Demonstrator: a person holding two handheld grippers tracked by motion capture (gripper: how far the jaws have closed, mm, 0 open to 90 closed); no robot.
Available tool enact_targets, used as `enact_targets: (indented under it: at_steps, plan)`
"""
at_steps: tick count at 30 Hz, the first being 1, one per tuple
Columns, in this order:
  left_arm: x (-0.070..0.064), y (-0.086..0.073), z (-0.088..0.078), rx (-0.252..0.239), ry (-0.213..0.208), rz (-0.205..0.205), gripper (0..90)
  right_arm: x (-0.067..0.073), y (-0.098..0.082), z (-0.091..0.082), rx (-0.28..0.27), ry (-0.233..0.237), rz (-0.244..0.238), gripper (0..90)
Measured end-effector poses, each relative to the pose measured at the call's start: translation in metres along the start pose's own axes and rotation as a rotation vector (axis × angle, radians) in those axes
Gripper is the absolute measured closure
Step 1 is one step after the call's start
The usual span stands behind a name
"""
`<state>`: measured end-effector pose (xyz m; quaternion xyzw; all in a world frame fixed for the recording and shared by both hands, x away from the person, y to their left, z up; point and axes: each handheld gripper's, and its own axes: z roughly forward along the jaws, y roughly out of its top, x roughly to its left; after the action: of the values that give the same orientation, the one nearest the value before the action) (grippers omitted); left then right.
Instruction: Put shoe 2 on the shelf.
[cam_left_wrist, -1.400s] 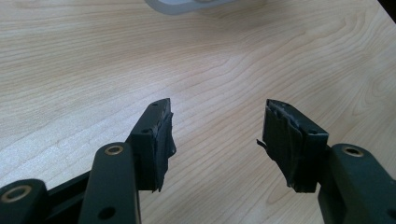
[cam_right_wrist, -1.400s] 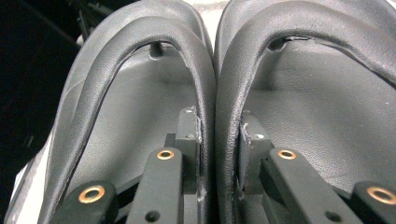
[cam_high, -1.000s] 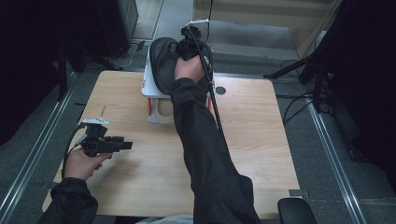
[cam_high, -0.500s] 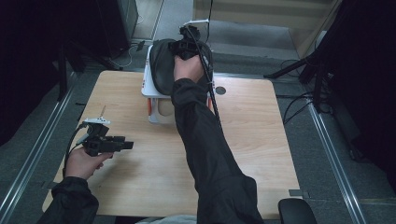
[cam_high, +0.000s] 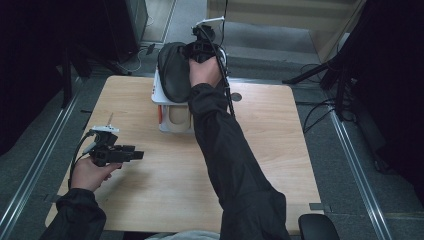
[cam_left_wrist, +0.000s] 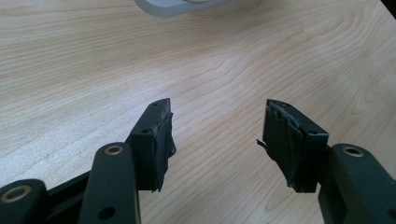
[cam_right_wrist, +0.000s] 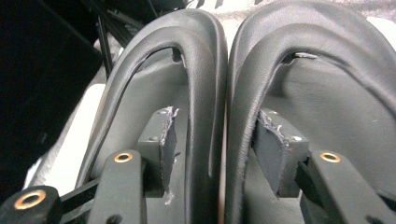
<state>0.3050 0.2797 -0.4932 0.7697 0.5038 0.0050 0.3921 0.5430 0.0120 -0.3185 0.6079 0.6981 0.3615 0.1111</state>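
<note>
Two black slippers (cam_high: 172, 75) stand on edge, side by side, on a white rack (cam_high: 161, 97) at the far edge of the wooden table (cam_high: 280, 150). My right gripper (cam_high: 194, 49) reaches into them. In the right gripper view its jaws straddle the two touching rims, one pad inside the left slipper (cam_right_wrist: 135, 88) and one inside the right slipper (cam_right_wrist: 327, 98). The right gripper (cam_right_wrist: 213, 116) has just been opening, and its pads stand off the rims. My left gripper (cam_high: 136, 154) hovers open and empty over the table's near left; the left gripper (cam_left_wrist: 218, 105) has bare wood between its jaws.
A round cable hole (cam_high: 236, 96) sits in the table just right of the rack. The rack's white edge (cam_left_wrist: 173, 7) lies ahead of the left jaws. Dark stands and cables (cam_high: 320, 100) crowd the floor to the right. The table's far edge is right behind the rack.
</note>
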Motion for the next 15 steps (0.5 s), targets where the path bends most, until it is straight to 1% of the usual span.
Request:
enact_targets:
  at_steps: [2, 5, 6, 9, 12, 13, 14, 15]
  plan:
    - [0.0, 0.0, 0.0, 0.004, 0.002, 0.001, 42.8, -0.001, 0.002, -0.005, 0.015, 0.004, -0.024, 51.3]
    - [-0.001, 0.002, 0.001, 0.008, -0.007, -0.005, 42.4, -0.002, 0.003, -0.016, 0.011, 0.017, -0.057, 51.8]
    - [-0.001, 0.002, 0.002, 0.008, -0.009, -0.003, 42.3, -0.001, 0.002, -0.02, 0.007, 0.028, -0.084, 51.7]
    - [-0.001, 0.003, 0.003, 0.014, -0.008, -0.002, 42.2, 0.003, -0.001, -0.031, 0.016, 0.054, -0.135, 52.4]
    - [-0.001, 0.004, 0.003, 0.014, -0.007, -0.004, 42.2, 0.008, -0.007, -0.042, 0.015, 0.102, -0.185, 53.4]
    - [-0.001, 0.004, 0.003, 0.012, -0.008, -0.004, 42.2, 0.009, -0.008, -0.046, 0.016, 0.117, -0.195, 53.4]
    - [-0.001, 0.004, 0.003, 0.012, -0.008, -0.002, 42.2, 0.01, -0.01, -0.048, 0.012, 0.149, -0.208, 53.1]
    - [-0.001, 0.004, 0.003, 0.012, -0.007, -0.003, 42.1, 0.011, -0.012, -0.052, 0.011, 0.167, -0.222, 52.8]
